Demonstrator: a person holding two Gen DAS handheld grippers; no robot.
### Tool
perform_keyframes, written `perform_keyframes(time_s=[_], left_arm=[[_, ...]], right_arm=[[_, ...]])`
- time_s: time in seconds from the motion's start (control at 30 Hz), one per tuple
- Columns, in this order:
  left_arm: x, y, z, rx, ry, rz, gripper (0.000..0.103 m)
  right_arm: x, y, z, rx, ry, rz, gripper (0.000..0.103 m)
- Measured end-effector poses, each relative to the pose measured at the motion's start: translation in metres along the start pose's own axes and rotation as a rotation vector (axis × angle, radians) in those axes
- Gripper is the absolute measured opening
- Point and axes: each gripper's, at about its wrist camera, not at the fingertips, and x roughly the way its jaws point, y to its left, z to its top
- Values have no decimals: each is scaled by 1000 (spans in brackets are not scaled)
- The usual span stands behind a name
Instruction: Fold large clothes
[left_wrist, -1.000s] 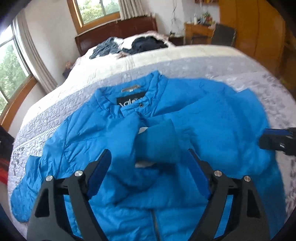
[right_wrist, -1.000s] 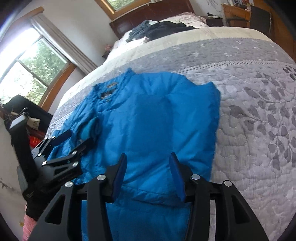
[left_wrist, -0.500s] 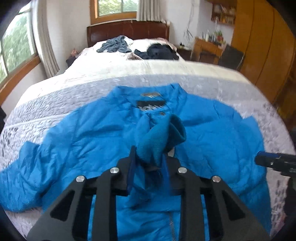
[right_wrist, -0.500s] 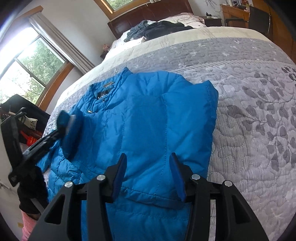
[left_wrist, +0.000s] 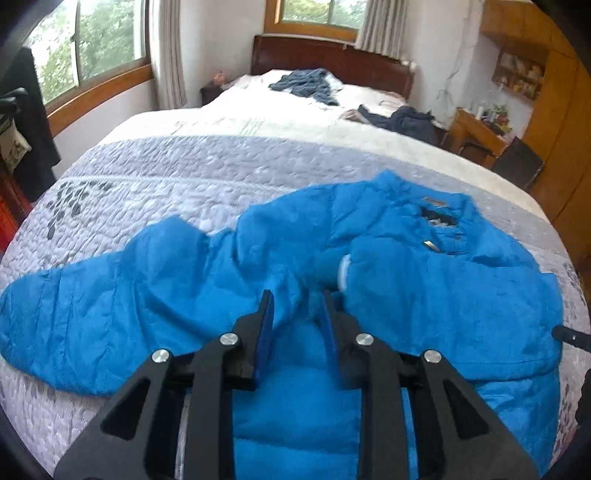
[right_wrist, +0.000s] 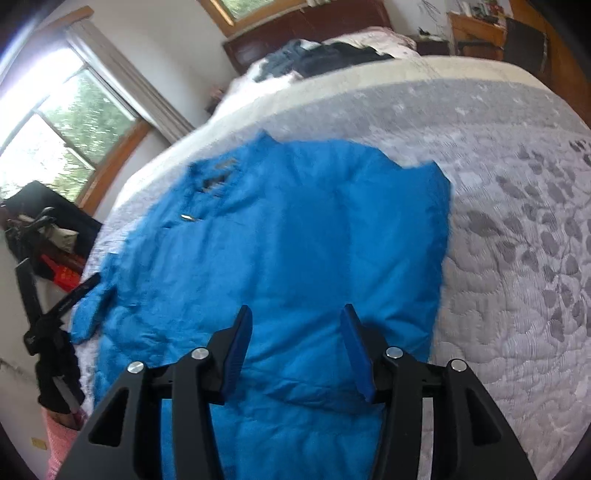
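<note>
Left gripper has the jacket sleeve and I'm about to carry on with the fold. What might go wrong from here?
1. The left gripper pinches only a small bunch of the blue jacket; the slick puffy fabric may slip out.
2. The right gripper hangs open over the body, holding nothing, so the jacket may drag across the quilt.
3. The far sleeve lies spread out and may bunch.

No text can be read. Inside the collar of the blue jacket (left_wrist: 406, 266), near the far right edge of the bed's grey quilt (left_wrist: 155, 177), sits a dark label (left_wrist: 439, 218) with pale lettering, too blurred to make out. In the right wrist view the same label (right_wrist: 216, 180) is a dark smear, and a red item (right_wrist: 64, 275) beside the bed carries illegible marks.
</note>
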Motion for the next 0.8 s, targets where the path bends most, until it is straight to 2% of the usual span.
perform_keyframes(time_s=[0.07,0.17,0.23,0.33,0.4,0.53,0.63,0.73,0.8], left_arm=[[-3,-18,1,35,-4,-47,44],[8,-43,1,83,7,-78,48],[28,-54,-2,100,48,-76,48],[61,-49,-9,72,133,-63,47],[71,-44,-16,69,142,-70,47],[69,-45,-24,105,129,-59,48],[62,-37,-25,61,140,-90,48],[36,-17,-23,11,114,-134,50],[6,6,-26,-9,61,-148,64]], right_arm=[[-6,10,-1,-25,-15,24,52],[-5,19,-3,-51,-11,19,53],[3,17,-3,-49,6,10,53],[19,4,-4,-13,49,-27,52],[30,-4,-4,3,71,3,52],[38,-11,-5,8,83,33,52],[35,-7,-6,-1,71,19,53],[16,9,-6,-40,33,29,55],[-2,27,-7,-78,-3,50,62]])
